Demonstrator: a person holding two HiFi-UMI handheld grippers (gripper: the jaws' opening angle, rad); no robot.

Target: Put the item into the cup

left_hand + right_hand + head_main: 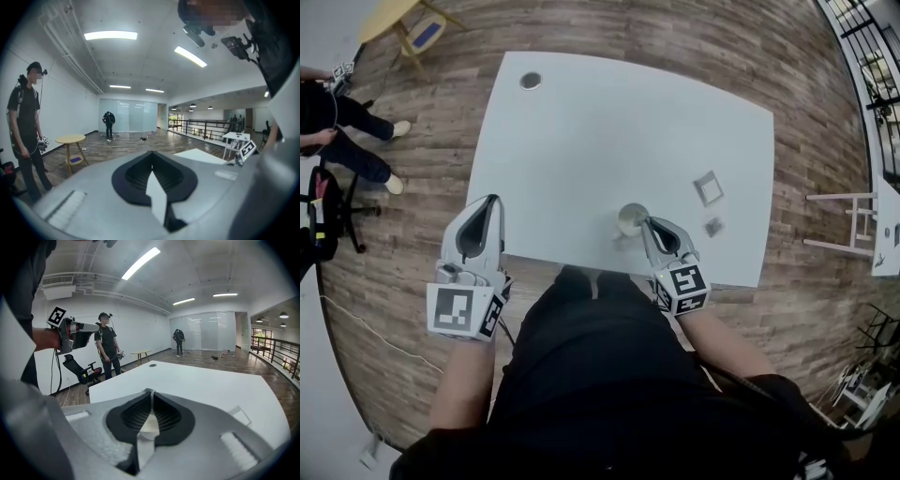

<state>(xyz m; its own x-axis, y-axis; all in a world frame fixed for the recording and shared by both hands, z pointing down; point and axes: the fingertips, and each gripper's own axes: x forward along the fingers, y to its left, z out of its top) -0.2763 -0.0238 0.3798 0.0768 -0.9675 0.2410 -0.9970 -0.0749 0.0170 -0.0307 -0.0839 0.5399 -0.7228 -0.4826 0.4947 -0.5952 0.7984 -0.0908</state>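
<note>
head view, unlike the left gripper view, shows the cup point(631, 219) by the clenched right gripper point(651, 222).

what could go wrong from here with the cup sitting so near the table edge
1. The cup stands close to the near edge of the table, and the shut tips of the right hand-held gripper are right at its rim. A nudge might tip it or push it off.
2. The small dark item and the flat square piece lie apart from the cup and look thin, so a pinch could slip and skid them away.
</note>
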